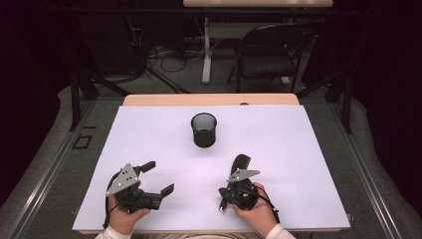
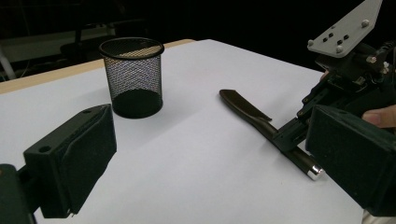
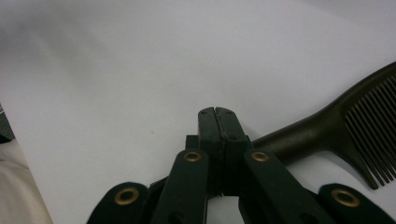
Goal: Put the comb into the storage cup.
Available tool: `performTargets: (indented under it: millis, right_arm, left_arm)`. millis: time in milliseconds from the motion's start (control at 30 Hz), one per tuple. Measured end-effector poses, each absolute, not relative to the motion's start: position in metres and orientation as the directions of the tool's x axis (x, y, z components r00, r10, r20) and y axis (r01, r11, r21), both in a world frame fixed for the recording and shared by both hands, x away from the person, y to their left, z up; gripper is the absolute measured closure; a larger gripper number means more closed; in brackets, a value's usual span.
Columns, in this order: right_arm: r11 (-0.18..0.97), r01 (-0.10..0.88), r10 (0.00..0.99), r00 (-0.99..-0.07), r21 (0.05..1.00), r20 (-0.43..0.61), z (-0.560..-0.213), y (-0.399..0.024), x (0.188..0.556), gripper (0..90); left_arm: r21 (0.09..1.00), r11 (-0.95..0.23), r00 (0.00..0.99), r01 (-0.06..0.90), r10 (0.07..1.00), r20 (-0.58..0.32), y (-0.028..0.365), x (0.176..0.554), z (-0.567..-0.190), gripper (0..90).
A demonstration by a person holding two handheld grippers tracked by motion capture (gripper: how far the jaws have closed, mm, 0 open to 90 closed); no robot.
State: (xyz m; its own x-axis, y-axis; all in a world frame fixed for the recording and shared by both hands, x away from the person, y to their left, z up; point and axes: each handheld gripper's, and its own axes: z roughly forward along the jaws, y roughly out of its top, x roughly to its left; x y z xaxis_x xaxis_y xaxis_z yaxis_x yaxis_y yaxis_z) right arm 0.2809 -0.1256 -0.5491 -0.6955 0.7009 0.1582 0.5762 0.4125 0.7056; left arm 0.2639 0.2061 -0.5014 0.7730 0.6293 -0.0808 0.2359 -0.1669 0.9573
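Observation:
A black comb (image 1: 241, 162) lies on the white table sheet (image 1: 298, 149), its toothed head pointing away from me and its silver-tipped handle end near. My right gripper (image 1: 230, 186) is shut, jaws pressed flat together, resting on or just over the comb's handle (image 3: 299, 137); the handle passes under the jaws, not between them. From the left gripper view the comb (image 2: 243, 108) runs up to the right gripper (image 2: 282, 140). My left gripper (image 1: 157, 177) sits at the near left, open and empty (image 2: 212, 163). A black mesh cup (image 1: 204, 129) stands upright mid-table (image 2: 133, 77).
The table's wooden far edge (image 1: 209, 99) runs behind the cup. Beyond it on the floor stand a folding chair (image 1: 271, 50), a white desk leg (image 1: 206, 50) and loose cables (image 1: 164, 57). White sheet stretches wide to both sides of the cup.

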Motion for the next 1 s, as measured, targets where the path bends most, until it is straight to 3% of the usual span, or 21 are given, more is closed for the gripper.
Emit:
performTargets:
  millis: [1000]
  right_arm:
    - [0.460,0.649,0.745,-0.653,0.606,0.135,-0.545,-0.146,0.277,90.0]
  left_arm:
    - [0.956,-0.158,0.763,0.248,0.640,-0.092,0.206,0.266,-0.502,2.1]
